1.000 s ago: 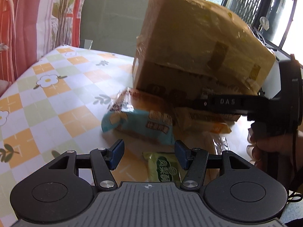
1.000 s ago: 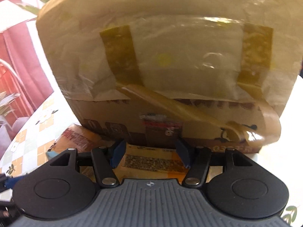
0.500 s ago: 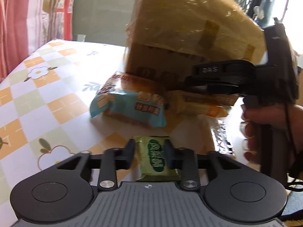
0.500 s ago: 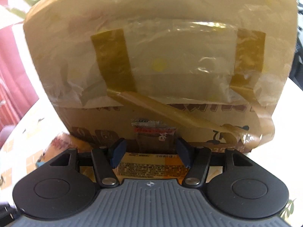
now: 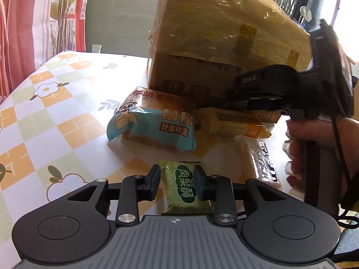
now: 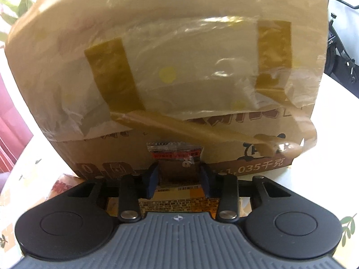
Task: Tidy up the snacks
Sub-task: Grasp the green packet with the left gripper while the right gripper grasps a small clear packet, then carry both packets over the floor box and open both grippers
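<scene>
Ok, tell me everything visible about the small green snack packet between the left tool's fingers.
The small green plastic snack packet is a flat, glossy pillow pack with white characters and a pale leaf pattern, with crimped ends. It lies flat on the checked floral tablecloth, lengthwise along the left tool, whose fingers have just been closing and now press its two long edges. It sits apart from the blue bread bag beyond it.

Left claw (image 5: 177,179) was wide open a second ago, now it's squeezed in on the green snack packet (image 5: 185,188). Right claw (image 6: 178,177) has just closed in too, pinching a small clear packet (image 6: 176,157) that wasn't between its fingers before.
</scene>
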Action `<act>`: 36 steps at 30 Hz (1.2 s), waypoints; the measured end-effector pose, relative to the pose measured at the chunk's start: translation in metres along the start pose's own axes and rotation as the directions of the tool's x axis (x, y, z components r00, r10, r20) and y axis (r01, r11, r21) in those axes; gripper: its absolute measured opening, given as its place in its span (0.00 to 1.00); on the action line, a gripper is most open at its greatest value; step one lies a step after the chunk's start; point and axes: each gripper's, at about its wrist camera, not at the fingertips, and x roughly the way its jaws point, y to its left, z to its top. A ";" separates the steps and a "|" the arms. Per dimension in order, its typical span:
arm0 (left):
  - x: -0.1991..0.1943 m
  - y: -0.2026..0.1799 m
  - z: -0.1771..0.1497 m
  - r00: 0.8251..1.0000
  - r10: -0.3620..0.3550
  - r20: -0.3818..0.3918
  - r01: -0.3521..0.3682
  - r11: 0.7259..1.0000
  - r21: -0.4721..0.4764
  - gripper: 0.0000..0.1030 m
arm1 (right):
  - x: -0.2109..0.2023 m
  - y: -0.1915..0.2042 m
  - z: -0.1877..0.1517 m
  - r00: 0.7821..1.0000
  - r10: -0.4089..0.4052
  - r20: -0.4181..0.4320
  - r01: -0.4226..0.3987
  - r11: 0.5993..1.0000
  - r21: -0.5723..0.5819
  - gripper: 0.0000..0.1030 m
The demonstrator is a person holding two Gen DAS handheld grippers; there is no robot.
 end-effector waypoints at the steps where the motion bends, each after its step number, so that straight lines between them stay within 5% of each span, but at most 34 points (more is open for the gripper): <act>1: 0.000 0.000 0.000 1.000 0.002 -0.002 -0.002 1.000 -0.001 0.35 | -0.003 -0.004 0.000 1.000 0.008 0.005 -0.008 1.000 -0.001 0.39; 7: 0.003 -0.004 0.000 1.000 0.010 -0.026 -0.010 1.000 -0.012 0.53 | -0.026 -0.024 -0.010 0.996 0.091 0.016 -0.091 0.996 -0.024 0.39; 16: 0.008 -0.019 -0.005 0.997 0.052 -0.058 -0.049 0.998 0.040 0.52 | -0.060 -0.026 -0.030 0.966 0.253 0.050 -0.239 0.950 -0.204 0.39; 19: 0.008 -0.021 -0.005 0.996 0.067 -0.056 -0.065 0.997 0.042 0.40 | -0.069 -0.022 -0.032 0.954 0.293 0.061 -0.269 0.930 -0.252 0.39; 22: 0.006 -0.021 -0.004 0.996 0.070 -0.054 -0.069 0.997 0.015 0.39 | -0.076 -0.022 -0.035 0.942 0.327 0.074 -0.296 0.915 -0.276 0.39; 36: -0.048 -0.039 0.035 0.981 0.128 0.147 -0.128 0.992 -0.006 0.39 | -0.109 -0.044 -0.027 0.891 0.408 0.201 -0.343 0.893 -0.293 0.39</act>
